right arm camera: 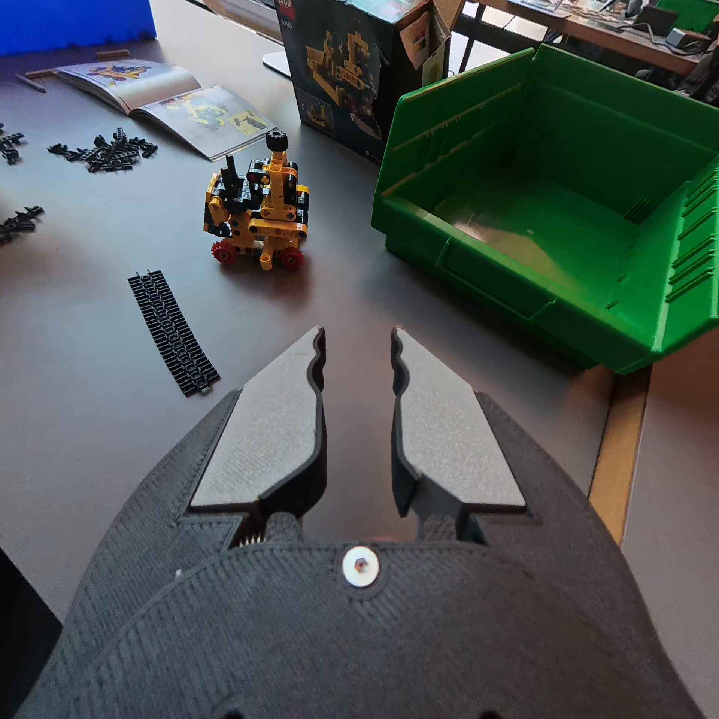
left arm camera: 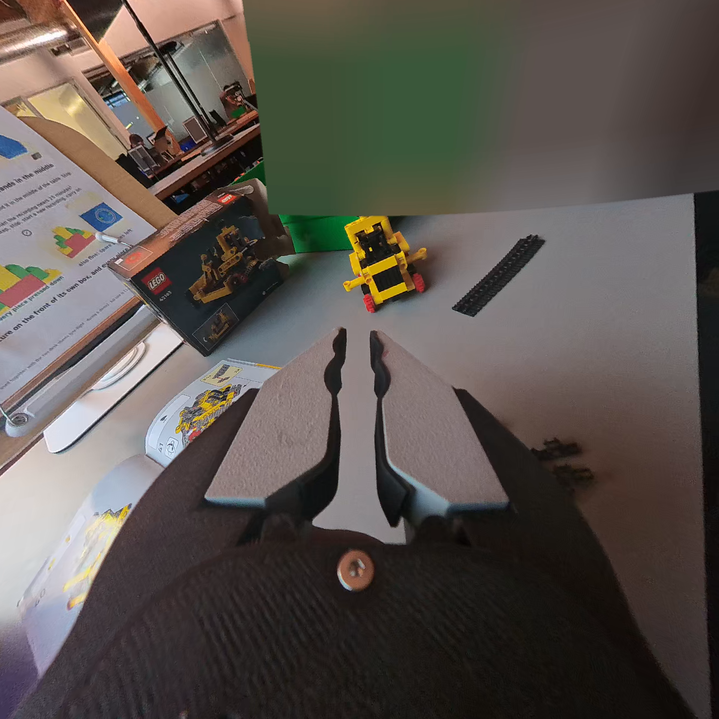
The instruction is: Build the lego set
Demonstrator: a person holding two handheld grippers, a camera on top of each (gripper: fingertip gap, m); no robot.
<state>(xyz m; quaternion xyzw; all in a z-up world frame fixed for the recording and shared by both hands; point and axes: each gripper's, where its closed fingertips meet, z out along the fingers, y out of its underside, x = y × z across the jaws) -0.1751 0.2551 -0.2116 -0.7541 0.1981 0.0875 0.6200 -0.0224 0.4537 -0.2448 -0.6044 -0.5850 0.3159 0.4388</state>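
On the table (right arm camera: 350, 311) we are keeping the model (right arm camera: 256, 210) upright beside the flat track (right arm camera: 173, 330), ready for wrapping. We are holding both the left gripper (left arm camera: 357, 334) and right gripper (right arm camera: 358, 334) parted and empty, poised above.

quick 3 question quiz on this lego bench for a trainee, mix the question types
1. True or false: the green bin has loose parts piled in it.
2. Multiple choice: the assembled black track strip lies a) on the model, b) flat on the table apart from the model, c) in the right gripper.
3. Short answer: what colour are the toothed wheels on the yellow model?

Key
1. False, it looks empty.
2. b
3. Red. Both the right gripper and the left gripper are open and hold nothing.
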